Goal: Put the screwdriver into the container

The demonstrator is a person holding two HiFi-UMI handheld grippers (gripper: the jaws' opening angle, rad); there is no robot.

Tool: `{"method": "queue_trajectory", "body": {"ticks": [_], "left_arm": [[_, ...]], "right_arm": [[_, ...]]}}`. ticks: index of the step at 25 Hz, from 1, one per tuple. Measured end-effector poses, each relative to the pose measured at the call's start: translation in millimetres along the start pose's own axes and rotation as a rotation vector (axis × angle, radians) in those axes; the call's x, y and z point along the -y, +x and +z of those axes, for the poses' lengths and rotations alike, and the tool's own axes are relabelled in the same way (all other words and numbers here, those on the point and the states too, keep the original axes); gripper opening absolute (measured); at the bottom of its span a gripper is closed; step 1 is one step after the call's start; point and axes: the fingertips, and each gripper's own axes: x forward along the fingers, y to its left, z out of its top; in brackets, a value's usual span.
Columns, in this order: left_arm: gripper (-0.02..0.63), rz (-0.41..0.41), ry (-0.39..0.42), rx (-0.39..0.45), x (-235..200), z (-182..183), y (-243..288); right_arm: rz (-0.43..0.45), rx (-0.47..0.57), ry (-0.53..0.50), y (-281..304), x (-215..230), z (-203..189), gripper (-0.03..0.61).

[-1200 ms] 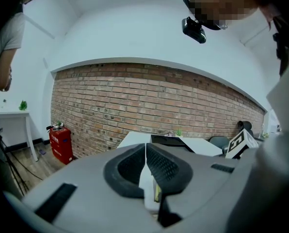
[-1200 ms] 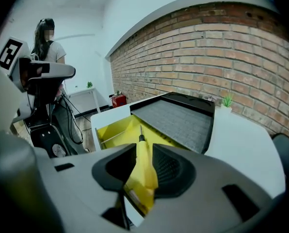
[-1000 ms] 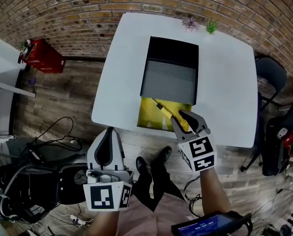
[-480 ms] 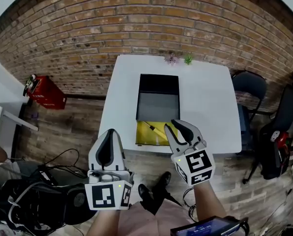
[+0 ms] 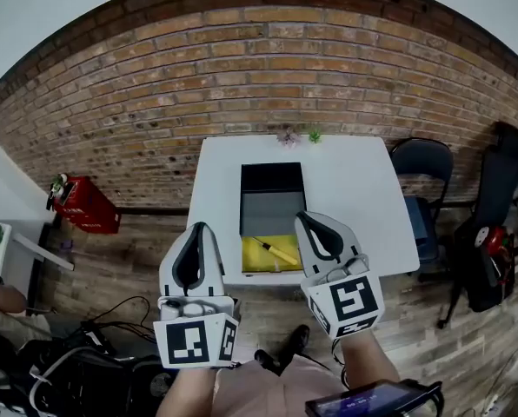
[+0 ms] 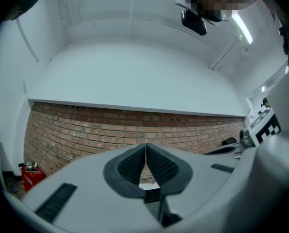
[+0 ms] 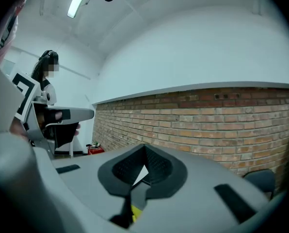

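Screwdriver [image 5: 276, 252] lies flat and slantwise on the yellow floor at the near end of the container [image 5: 272, 211], and neither tool touches it. Judged: the placing step is done. Right gripper [image 5: 307, 220]: jaws pressed together at the tips with nothing between them. Its own view shows only a sliver of white table and a scrap of yellow through the gap below the tips. Left gripper [image 5: 198, 231]: jaws likewise together and empty. Both are held close to the body on the near side of the table [image 5: 355, 198], clear of the container, tips toward the brick wall [image 5: 259, 85]. This reads as a rest posture, closed because there is no load. The container sits lengthwise mid-table and open upward, so a tool can be laid in from above. It is rectangular, rigid and straight-walled: far part black, middle matte grey, near part yellow. Whether these are compartments or a lid folded back, cannot tell. The screwdriver has a rounded yellow handle and a thin dark shaft. It would likely roll on a flat floor, but the walls should hold it. Pads [image 6: 130, 165] are dark with fine cross-hatching, set in smooth grey shells. The table top is smooth, matte white. Small plants [image 5: 287, 135] stand at the far edge, well apart from the container.
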Motion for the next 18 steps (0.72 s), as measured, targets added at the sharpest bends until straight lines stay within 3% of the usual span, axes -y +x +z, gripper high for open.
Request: {"method": "queue_trajectory", "body": {"ticks": [7, 18], "left_arm": [[0.014, -0.023, 0.005, 0.02, 10.6, 11.0, -1.3], [0.014, -0.033, 0.009, 0.021, 24.1, 13.6, -3.6]], "right_arm": [[-0.027, 0.026, -0.048, -11.7, 2.3, 13.1, -0.002], [-0.028, 0.042, -0.036, -23.1, 8.4, 20.5, -0.002]]}}
